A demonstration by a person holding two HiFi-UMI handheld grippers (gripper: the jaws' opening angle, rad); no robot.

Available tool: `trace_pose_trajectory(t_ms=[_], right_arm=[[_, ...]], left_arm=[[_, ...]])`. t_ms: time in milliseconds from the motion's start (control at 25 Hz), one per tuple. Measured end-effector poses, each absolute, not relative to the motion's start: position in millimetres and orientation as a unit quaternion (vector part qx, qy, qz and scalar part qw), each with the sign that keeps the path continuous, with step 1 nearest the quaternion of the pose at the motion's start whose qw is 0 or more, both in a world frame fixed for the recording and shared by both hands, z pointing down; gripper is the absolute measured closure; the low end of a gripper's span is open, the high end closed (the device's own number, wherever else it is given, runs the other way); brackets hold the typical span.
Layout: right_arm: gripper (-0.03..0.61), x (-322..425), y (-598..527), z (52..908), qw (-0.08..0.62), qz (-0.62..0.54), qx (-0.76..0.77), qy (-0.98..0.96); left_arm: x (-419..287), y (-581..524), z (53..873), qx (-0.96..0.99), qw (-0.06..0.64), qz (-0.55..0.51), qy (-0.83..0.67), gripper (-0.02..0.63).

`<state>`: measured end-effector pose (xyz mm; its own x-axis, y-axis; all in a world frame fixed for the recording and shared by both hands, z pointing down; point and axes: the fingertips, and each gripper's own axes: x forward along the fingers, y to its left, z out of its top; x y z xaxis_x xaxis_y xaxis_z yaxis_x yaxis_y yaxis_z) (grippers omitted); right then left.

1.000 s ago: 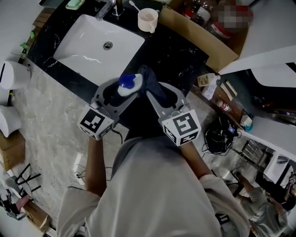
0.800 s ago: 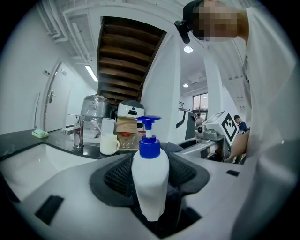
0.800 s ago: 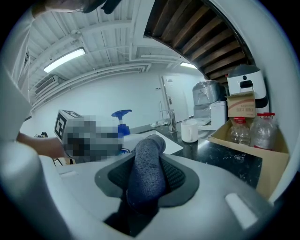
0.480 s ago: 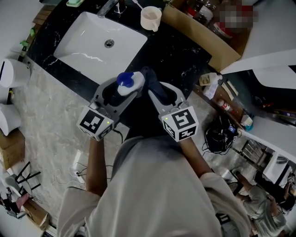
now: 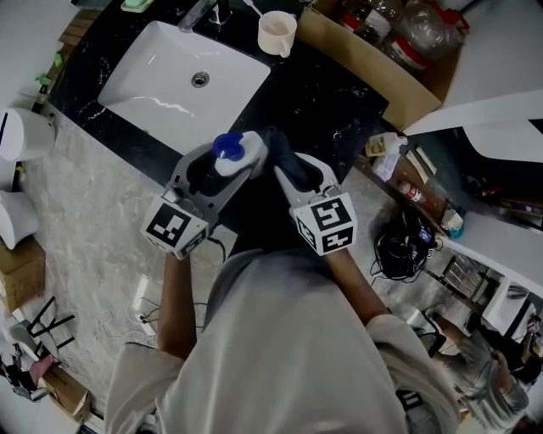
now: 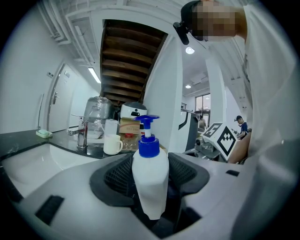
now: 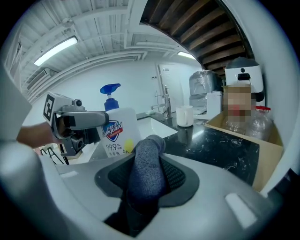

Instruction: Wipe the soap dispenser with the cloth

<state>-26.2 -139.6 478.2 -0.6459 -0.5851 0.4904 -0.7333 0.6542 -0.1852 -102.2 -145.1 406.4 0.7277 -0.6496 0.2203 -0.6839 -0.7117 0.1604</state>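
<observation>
My left gripper (image 5: 227, 166) is shut on a white soap dispenser (image 5: 232, 155) with a blue pump, held upright in the air in front of the black counter. The left gripper view shows the soap dispenser (image 6: 150, 180) squeezed between the dark pads of the left gripper (image 6: 151, 180). My right gripper (image 5: 284, 169) is shut on a folded dark grey-blue cloth (image 5: 278, 155), which sticks out past its jaws. In the right gripper view the cloth (image 7: 146, 171) stands in the right gripper (image 7: 146, 180) beside the labelled soap dispenser (image 7: 115, 131); I cannot tell whether they touch.
A white sink (image 5: 182, 85) with a tap is set in the black counter (image 5: 327, 102). A cream mug (image 5: 277, 34) stands behind it, and a cardboard box (image 5: 382, 76) with bottles is at the right. A soap dish (image 5: 137, 5) lies at the far left.
Both grippers have drifted slightly, the right gripper's marker cube turning a little. The cloth stays close against the dispenser's right side.
</observation>
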Motion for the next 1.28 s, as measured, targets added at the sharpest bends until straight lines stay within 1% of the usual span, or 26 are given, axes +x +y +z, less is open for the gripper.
trace_pose_trajectory(t_ms=[280, 560, 1280], right_arm=[[0.448, -25, -137, 488, 0.213, 0.201, 0.376, -0.879], [0.448, -25, -135, 487, 0.207, 0.209, 0.368, -0.882], [0.448, -31, -132, 476, 0.198, 0.210, 0.347, -0.893]], left_arm=[[-105, -144, 406, 0.918, 0.119, 0.078, -0.370, 0.370], [-102, -142, 408, 0.918, 0.108, 0.075, -0.373, 0.371], [-93, -141, 410, 0.913, 0.104, 0.067, -0.388, 0.371]])
